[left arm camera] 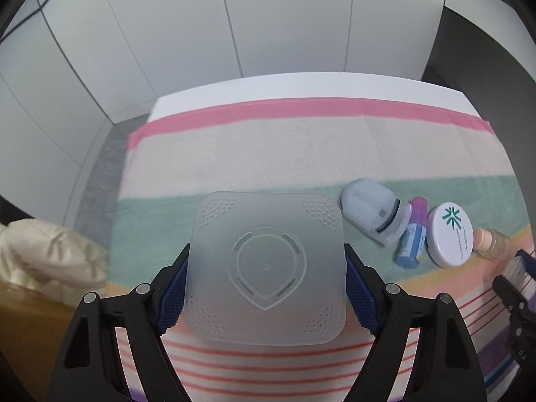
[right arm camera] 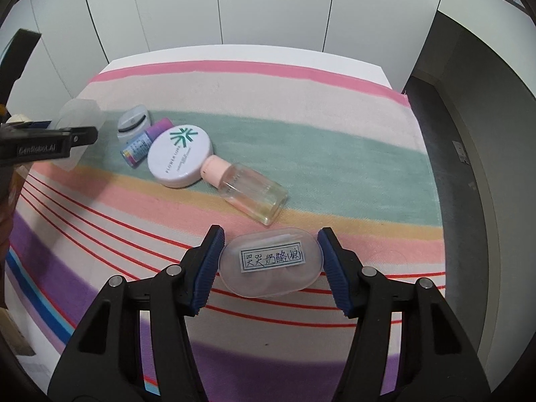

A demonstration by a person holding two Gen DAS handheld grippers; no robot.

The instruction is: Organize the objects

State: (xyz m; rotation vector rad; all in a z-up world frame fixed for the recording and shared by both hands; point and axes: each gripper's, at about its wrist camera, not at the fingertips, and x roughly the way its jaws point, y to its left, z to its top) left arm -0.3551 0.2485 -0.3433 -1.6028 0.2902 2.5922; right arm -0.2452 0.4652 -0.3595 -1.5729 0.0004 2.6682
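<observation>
My left gripper (left arm camera: pixel 266 284) is shut on a frosted square case (left arm camera: pixel 268 231), its blue pads pressing the two sides. The right wrist view shows that gripper (right arm camera: pixel 50 144) at far left, with the case (right arm camera: pixel 80 117) in it. An oval clear case (right arm camera: pixel 254 281) with a handwritten label sits between the pads of my right gripper (right arm camera: pixel 271 264), which is shut on it over the striped cloth. Beyond lie a clear bottle with a pink cap (right arm camera: pixel 248 191), a round white compact (right arm camera: pixel 181 155), a small blue and purple bottle (right arm camera: pixel 144 142) and a grey-white curler case (right arm camera: pixel 134 122).
A striped cloth (right arm camera: pixel 301 107) covers the table up to its white far edge (right arm camera: pixel 234 53). White wall panels stand behind. A cream bundle (left arm camera: pixel 50 254) lies off the table's left side. The loose items cluster at the cloth's green stripe (left arm camera: pixel 372 214).
</observation>
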